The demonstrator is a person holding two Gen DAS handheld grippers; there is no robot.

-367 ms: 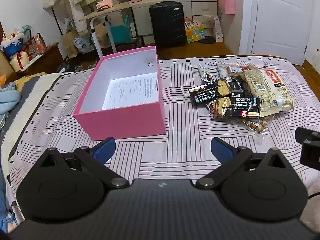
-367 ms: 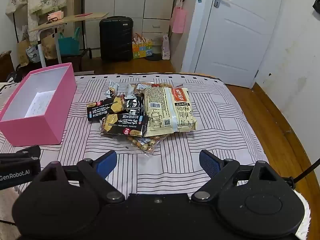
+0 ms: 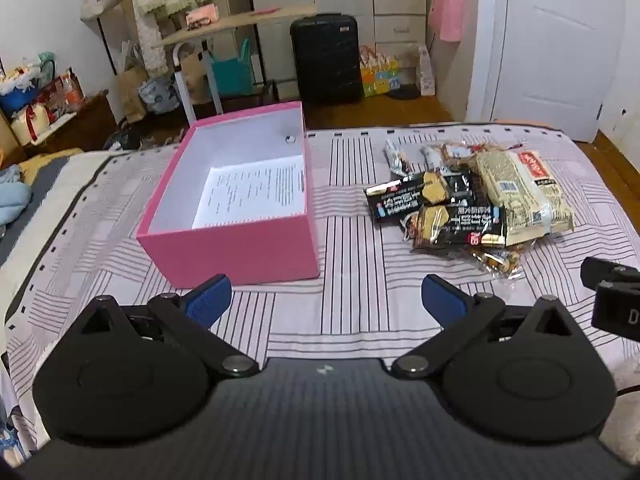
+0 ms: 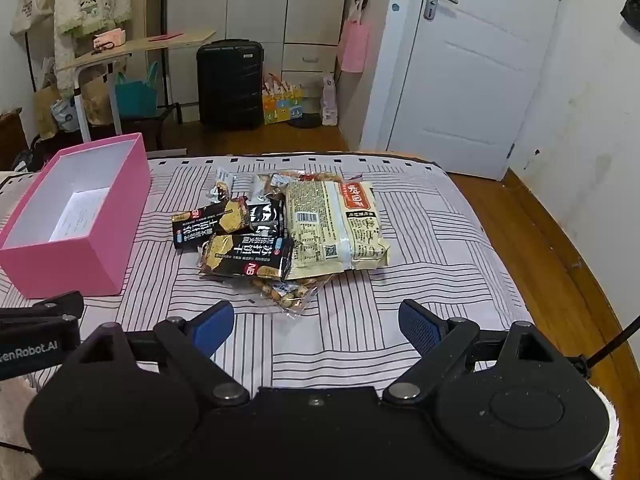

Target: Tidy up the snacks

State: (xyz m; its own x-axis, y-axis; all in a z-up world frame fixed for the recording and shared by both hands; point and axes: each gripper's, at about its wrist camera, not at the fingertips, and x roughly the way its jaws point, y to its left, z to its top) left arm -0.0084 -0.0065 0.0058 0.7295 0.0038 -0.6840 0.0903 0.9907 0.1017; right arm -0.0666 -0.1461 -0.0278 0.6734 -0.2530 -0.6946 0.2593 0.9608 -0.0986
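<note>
Snacks point(image 3: 468, 204) ahead and to the right of the wide-open, empty left claw point(image 3: 324, 298) on the bed point(image 3: 352, 320), pink box point(image 3: 236, 248) straight ahead; then dead ahead of the wide-open, empty right claw point(image 4: 316, 326), nearer this one, black packets' point(image 4: 246, 258) long axis crosswise.

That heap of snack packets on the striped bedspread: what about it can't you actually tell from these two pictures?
- Clear bag of nuts, right wrist view: mostly buried under the black cracker packets.
- Small wrappers at the back, left wrist view: too small and blurred to read; the large beige noodle pack overlaps some.
- Printed sheet in the pink cardboard box: text too small.
- Total packet count: overlaps hide it.
</note>
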